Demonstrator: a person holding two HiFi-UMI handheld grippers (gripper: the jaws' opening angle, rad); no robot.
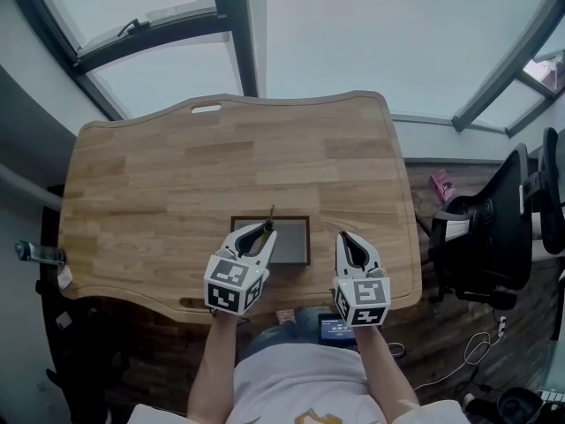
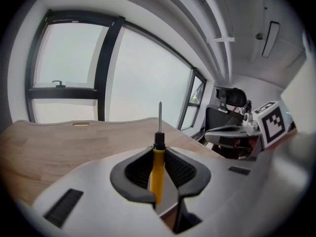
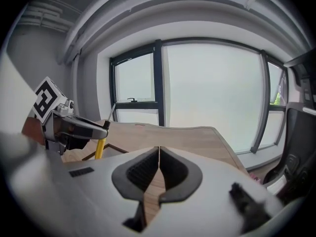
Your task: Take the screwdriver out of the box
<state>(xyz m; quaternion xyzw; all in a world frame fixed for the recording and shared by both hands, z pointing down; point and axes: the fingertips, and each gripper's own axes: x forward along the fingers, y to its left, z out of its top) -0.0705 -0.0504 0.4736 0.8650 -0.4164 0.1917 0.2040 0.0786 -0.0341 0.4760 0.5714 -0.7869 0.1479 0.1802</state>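
Nearest the person, the left gripper (image 1: 263, 230) is pinched on the screwdriver (image 1: 269, 219) – its pads clamp the yellow handle, and the thin metal shaft stands up past the jaw tips. From the head view the tool is over the left half of the box (image 1: 309, 241). In the right gripper view the yellow handle hangs below the left gripper's jaws, above the box. Just right of the box, the right gripper (image 1: 346, 238) has its jaws pressed together with nothing between them. The box – a shallow dark-rimmed tray – sits near the front edge of the wooden table (image 1: 221, 157). Well right of the box stands a black chair (image 1: 494, 237). Beyond the box, past the table's far edge, is a large window (image 1: 353, 25).
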